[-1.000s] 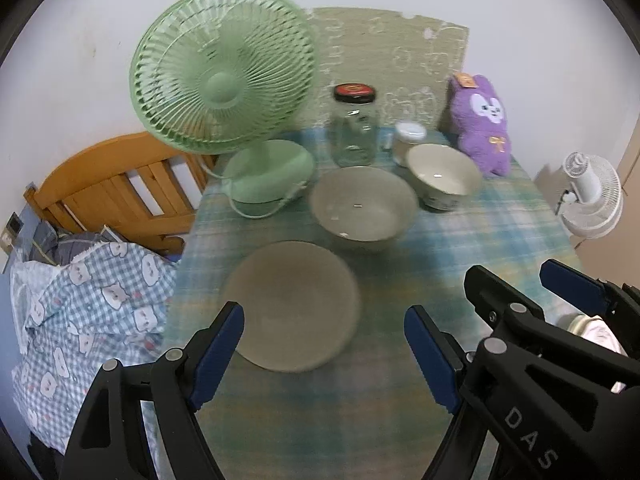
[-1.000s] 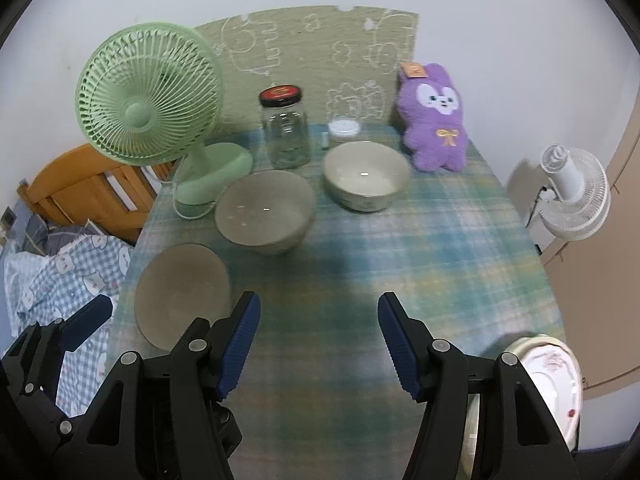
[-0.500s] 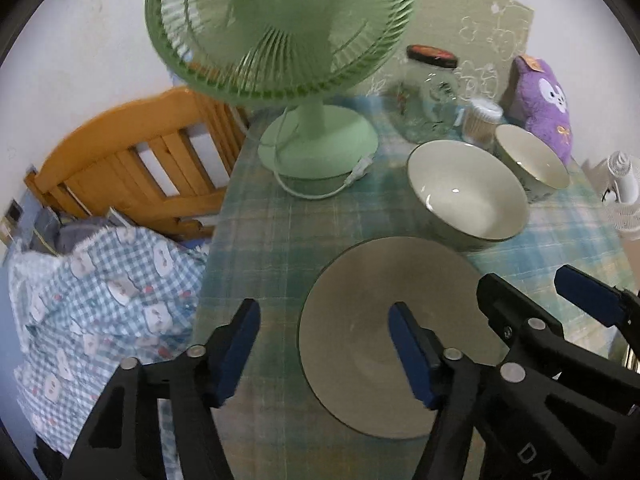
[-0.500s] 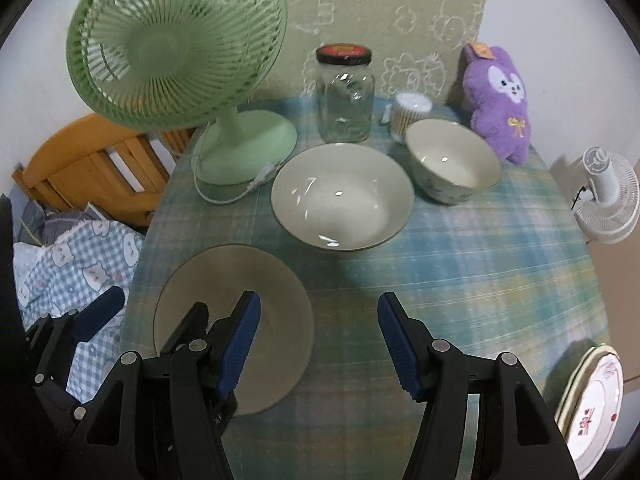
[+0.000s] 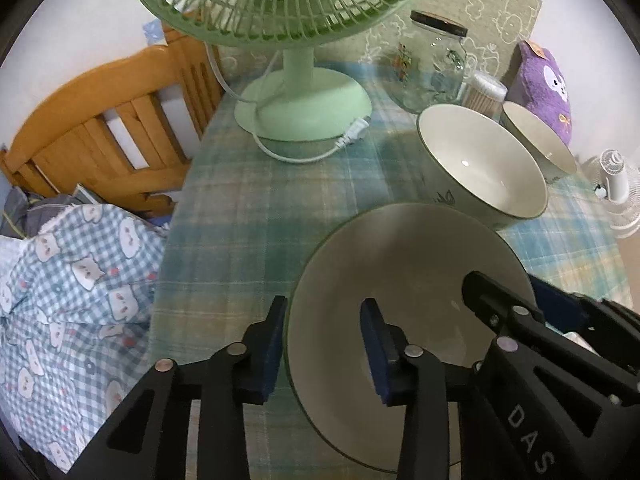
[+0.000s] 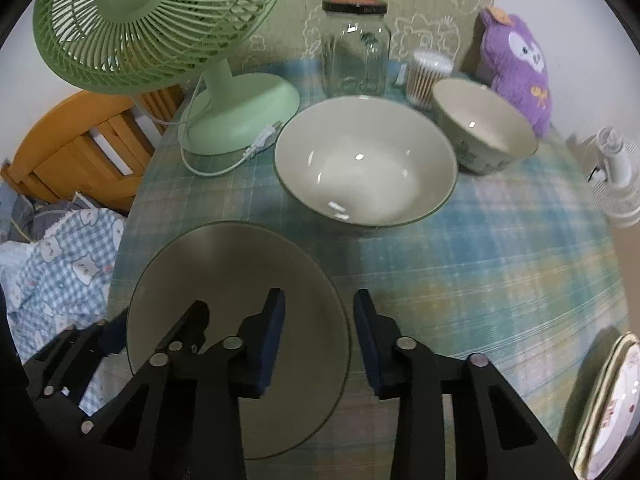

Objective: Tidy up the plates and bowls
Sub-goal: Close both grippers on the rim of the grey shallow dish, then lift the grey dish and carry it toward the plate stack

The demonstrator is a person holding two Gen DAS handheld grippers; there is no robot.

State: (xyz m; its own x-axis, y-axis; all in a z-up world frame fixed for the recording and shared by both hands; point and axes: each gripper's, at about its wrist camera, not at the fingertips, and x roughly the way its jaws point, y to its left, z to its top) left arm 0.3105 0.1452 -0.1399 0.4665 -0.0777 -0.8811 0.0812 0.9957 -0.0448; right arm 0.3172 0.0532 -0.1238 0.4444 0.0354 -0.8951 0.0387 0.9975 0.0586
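Left gripper (image 5: 324,344) is straddling the plate (image 5: 408,256) rim, jaws just closing in, not clamping yet; right gripper (image 6: 320,336) is doing likewise opposite. Bowl (image 6: 366,168) is sitting just behind.

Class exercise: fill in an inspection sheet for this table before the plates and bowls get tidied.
Surface: checked tablecloth.
Job's things: flat plate nearest; big bowl and small bowl behind; stacked plates at right edge.
Clutter: green fan, glass jar, cotton-bud tub, purple plush toy.
Grippers: left claw and right claw each straddle the plate's rim, jaws have just been closing, not pressing.
Cables: fan cord loose, plug lying on cloth.
Surroundings: wooden bed frame, checked bedding, white fan.
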